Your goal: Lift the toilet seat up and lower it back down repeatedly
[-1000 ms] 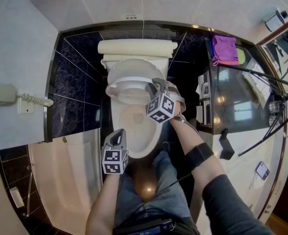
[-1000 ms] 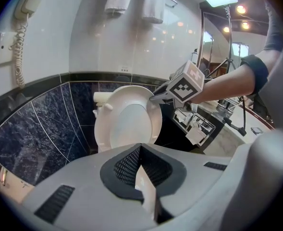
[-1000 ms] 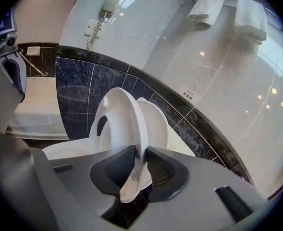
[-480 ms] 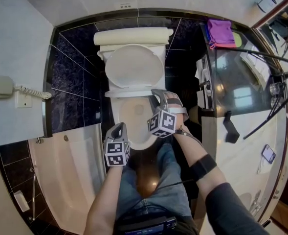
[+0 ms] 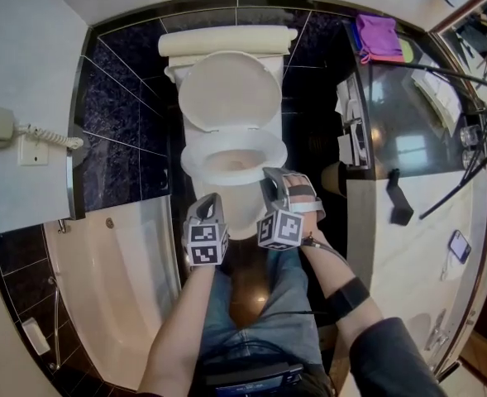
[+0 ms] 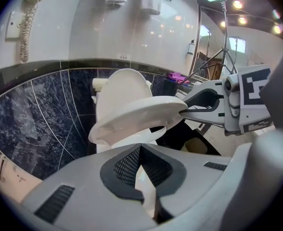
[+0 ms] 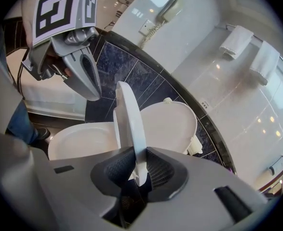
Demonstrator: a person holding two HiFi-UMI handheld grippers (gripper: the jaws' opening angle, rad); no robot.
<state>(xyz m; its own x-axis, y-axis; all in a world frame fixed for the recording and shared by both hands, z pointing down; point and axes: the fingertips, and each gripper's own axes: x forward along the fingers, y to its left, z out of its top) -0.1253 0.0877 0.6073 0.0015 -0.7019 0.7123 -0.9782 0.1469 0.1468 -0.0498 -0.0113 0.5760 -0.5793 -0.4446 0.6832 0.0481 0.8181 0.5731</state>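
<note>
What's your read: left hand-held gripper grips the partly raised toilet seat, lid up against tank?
Wrong side: the right hand-held gripper, jaws just closing further, grips the partly raised toilet seat, per the right gripper view. Lid is up against the tank.

Half-raised toilet seat before upright lid; right hand-held gripper, jaws just closing, grips its rim; left hand-held gripper jaws together, empty.

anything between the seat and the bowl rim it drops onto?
Nothing lies on the bowl rim below the seat. The left gripper, shut and empty, hangs close by the bowl's front-left edge; it looks beside the rim, not on it.
</note>
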